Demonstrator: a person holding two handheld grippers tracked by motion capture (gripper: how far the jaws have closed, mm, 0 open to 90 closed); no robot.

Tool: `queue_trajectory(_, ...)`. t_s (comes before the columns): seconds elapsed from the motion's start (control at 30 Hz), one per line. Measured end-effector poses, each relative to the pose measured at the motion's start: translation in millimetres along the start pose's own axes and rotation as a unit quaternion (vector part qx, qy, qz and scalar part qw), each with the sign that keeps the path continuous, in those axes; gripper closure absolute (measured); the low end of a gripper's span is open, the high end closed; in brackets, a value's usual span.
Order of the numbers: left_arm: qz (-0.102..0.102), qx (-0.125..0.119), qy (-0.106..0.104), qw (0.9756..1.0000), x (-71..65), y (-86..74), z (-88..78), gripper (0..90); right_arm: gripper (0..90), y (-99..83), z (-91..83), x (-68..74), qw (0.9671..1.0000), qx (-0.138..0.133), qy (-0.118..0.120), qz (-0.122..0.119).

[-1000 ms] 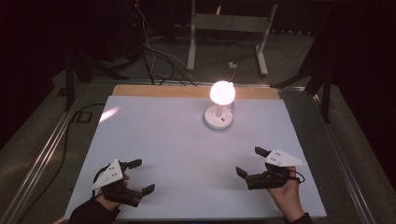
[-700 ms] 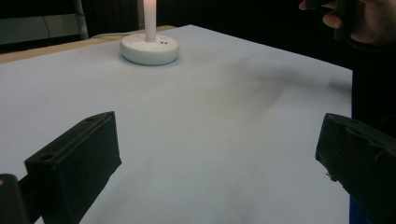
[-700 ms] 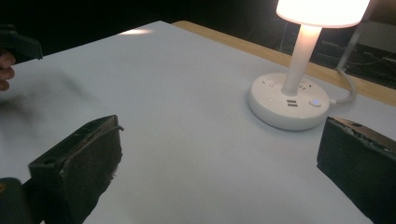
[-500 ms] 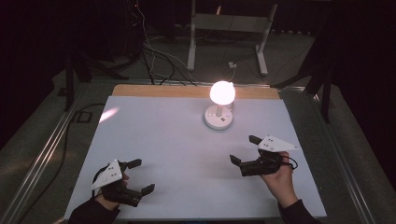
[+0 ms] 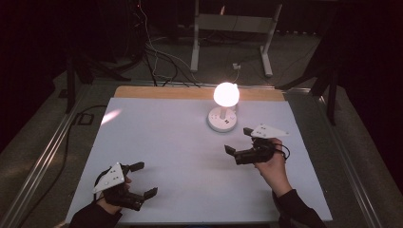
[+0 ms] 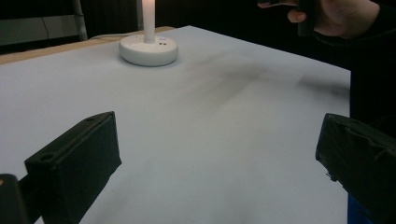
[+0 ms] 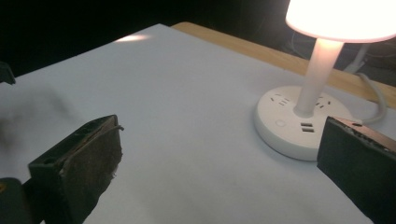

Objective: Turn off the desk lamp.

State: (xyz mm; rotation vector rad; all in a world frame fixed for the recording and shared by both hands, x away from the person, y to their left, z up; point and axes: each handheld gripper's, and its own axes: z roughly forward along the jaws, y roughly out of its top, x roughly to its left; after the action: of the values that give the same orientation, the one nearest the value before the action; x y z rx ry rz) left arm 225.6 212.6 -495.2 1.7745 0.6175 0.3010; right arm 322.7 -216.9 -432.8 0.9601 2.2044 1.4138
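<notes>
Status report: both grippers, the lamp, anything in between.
Left gripper open, low at the near left. Right gripper open, empty, short of the lit lamp. Bare white table between them, nothing in the way.

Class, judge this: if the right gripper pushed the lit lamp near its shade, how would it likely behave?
The lamp would probably tip rather than slide: its shade sits high on a thin stem. The broad round base likely resists somewhat. Its cord may tug it back.
</notes>
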Motion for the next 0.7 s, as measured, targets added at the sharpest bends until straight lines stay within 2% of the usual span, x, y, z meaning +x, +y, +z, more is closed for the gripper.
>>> queue_trajectory(0.13, -0.001, 0.0, 0.0, 1.0, 0.1, -0.1, 0.0, 0.5, 0.0, 2.7, 10.3, -2.2, 1.0, 0.004, 0.001, 0.006)
queue_trajectory(0.37, -0.001, 0.001, -0.001, 1.0, 0.0, -0.1, 0.1, 0.5, 0.0, 8.2, 33.5, -9.7, 0.9992, 0.002, -0.008, 0.039)
queue_trajectory(0.6, -0.003, 0.0, -0.001, 1.0, 0.5, -0.3, 0.1, 0.5, 0.0, 10.4, 47.4, -14.9, 0.9989, 0.003, -0.016, 0.043)
queue_trajectory(0.7, -0.002, 0.0, -0.001, 1.0, 0.2, -0.2, -0.2, 0.5, 0.0, 10.4, 57.6, -17.4, 0.9989, 0.012, -0.025, 0.039)
